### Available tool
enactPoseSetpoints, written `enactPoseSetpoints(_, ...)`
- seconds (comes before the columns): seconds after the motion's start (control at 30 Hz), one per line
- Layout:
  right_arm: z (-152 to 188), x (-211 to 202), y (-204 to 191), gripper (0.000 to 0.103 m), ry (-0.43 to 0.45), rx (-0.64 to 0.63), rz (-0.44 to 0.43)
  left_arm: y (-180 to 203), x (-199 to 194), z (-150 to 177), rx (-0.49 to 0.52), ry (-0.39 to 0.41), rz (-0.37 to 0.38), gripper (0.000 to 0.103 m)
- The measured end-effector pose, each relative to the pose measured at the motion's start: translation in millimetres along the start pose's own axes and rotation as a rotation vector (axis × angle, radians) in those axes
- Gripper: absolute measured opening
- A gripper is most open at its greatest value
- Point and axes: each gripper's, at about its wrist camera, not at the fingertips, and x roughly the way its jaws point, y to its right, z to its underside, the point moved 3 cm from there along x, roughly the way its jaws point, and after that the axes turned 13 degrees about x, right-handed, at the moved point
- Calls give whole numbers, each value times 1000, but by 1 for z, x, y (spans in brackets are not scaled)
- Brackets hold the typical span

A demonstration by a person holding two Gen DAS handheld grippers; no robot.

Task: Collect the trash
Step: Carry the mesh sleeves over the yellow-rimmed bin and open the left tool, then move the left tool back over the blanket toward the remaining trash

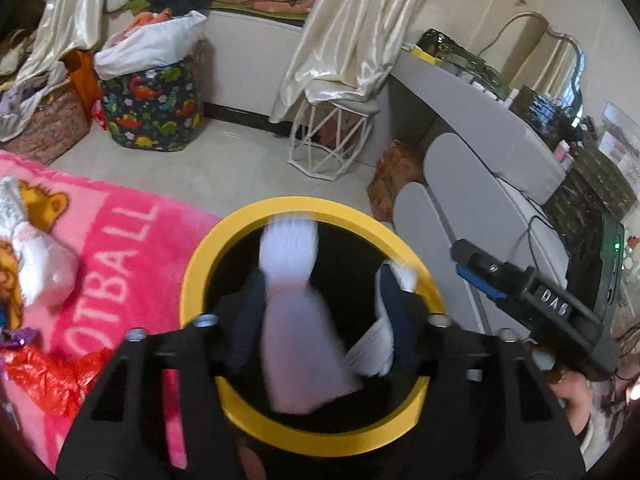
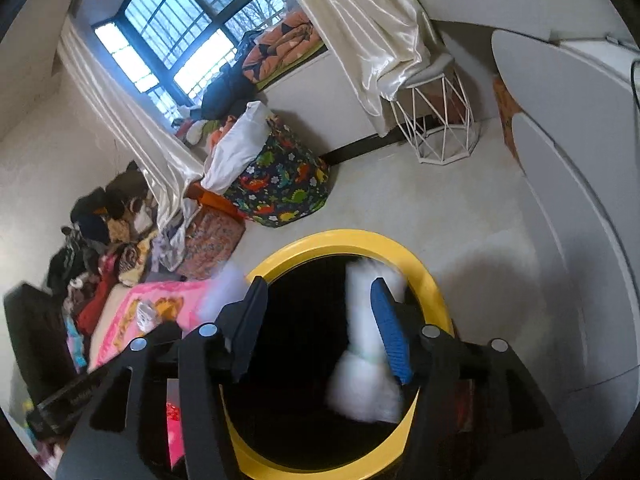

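Both tools hang over the mouth of a yellow-rimmed bin [image 1: 304, 436], each with jaws spread and nothing pinched between the pads. In the left wrist view, the left tool [image 1: 320, 312] frames a blurred white wad of trash [image 1: 292, 320] between its parted fingers, above the bin's dark interior, and a second white scrap [image 1: 374, 352] lies against the inner face of its right finger; whether either touches a pad cannot be told. The right tool [image 1: 520, 280] appears here at the right edge, gripped by a hand [image 1: 572, 396]. Only the right wrist view shows that tool [image 2: 320, 320] head-on, a white tissue bundle [image 2: 366, 360] blurred just inside its blue right finger [image 2: 390, 336].

To the left of the bin a pink blanket [image 1: 120, 248] carries two more pieces: a white wad [image 1: 44, 264] and red foil wrapping [image 1: 48, 376]. Bare floor [image 1: 248, 160] opens beyond the rim. Farther back stand one dinosaur-print basket [image 1: 152, 116] and one white wire stool [image 1: 328, 140]. A grey surface [image 1: 480, 120] curves along the right, crowded with small items. The window [image 2: 180, 40] shows in the right wrist view alone.
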Motion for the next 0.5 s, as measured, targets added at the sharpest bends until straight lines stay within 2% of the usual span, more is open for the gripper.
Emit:
enactPoseSetpoints(0.07, 0, 0, 1, 54, 1, 1, 8, -2, -4, 4, -20, 12, 10, 64)
enactPoseSetpoints(0.13, 0, 0, -2, 55, 7, -7, 13, -4, -10, 7, -33, 33, 11, 78)
enactPoseSetpoints(0.23, 2, -3, -9, 59, 29, -45, 20, -7, -23, 10, -36, 57, -22, 91)
enactPoseSetpoints(0.3, 5, -6, -16, 65, 47, -75, 25, -9, -35, 13, -25, 81, -65, 92)
enactPoseSetpoints(0.5, 11, -13, -36, 74, 94, -160, 16, -13, -64, 19, 15, 118, -154, 92)
